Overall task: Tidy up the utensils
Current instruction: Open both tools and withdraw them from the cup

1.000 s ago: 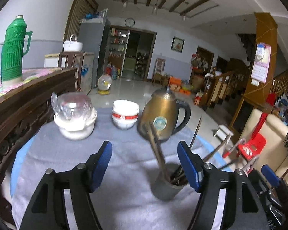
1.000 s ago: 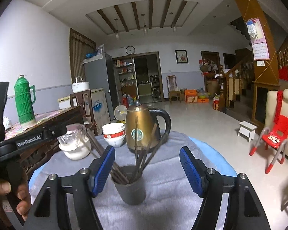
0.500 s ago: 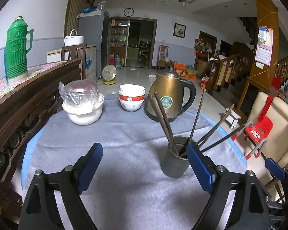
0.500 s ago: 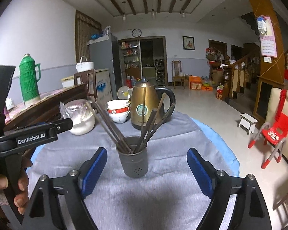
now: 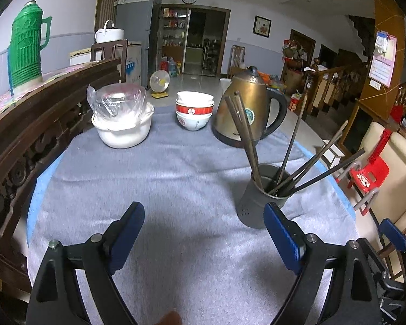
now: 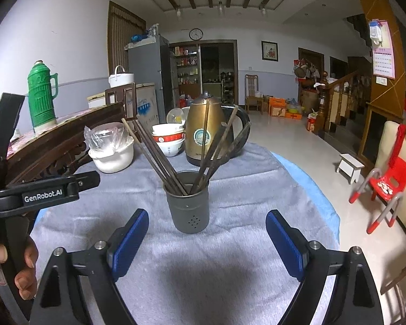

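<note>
Table [image 5: 154, 189] with the grey cloth is the biggest thing here, and honestly it looks pretty sorted already. Brass kettle [image 6: 205, 135] sits at the back, next to a white pot with a plastic bag over it [image 5: 121, 119] and a stack of bowls [image 5: 193, 112]. Nearer in, the grey utensil cup [image 6: 188, 205] stands upright on the cloth, roughly in line with the gap of the right gripper [image 6: 207, 239] but clear of it. All the chopsticks [image 6: 159, 157] I can see are standing in that cup, fanned out; none lying loose on the cloth that I can spot. Left gripper [image 5: 204, 237] has its fingers spread wide with nothing between them, same for the right one. My guess: job's basically done, nothing left but maybe tidying the fan.
</note>
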A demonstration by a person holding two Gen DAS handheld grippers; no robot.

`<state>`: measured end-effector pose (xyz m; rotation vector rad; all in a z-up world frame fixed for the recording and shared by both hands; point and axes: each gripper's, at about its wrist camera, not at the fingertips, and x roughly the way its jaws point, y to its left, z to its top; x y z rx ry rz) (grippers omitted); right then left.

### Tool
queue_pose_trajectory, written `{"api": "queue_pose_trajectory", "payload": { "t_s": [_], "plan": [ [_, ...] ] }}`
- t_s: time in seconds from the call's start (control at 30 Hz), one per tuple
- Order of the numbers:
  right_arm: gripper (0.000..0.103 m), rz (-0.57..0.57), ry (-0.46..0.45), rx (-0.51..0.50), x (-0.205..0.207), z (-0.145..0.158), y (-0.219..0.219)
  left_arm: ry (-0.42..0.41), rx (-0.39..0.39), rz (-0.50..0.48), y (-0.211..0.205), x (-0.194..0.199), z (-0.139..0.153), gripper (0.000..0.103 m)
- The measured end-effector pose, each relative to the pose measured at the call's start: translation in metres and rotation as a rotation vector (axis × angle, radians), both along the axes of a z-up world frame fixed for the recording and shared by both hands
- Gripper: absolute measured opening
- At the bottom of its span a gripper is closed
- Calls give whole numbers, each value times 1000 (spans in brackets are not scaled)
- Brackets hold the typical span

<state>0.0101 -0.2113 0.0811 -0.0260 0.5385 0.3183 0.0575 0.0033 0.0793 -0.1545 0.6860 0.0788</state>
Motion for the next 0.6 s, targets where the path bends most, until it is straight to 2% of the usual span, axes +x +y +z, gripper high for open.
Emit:
{"api": "queue_pose_trajectory", "payload": {
  "t_s": [0.3,0.43,0.6],
  "plan": [
    [90,-8,-29,-20,1,4,5,-18,11,-10,2,-3,0,95],
    [90,-12,-32,-33,2,4,7,-41,-3,-9,3,-3,5,101],
    [90,-29,-72,-43,0,8,4,-46,-10,-53,-5,-3,9,101]
  ]
}}
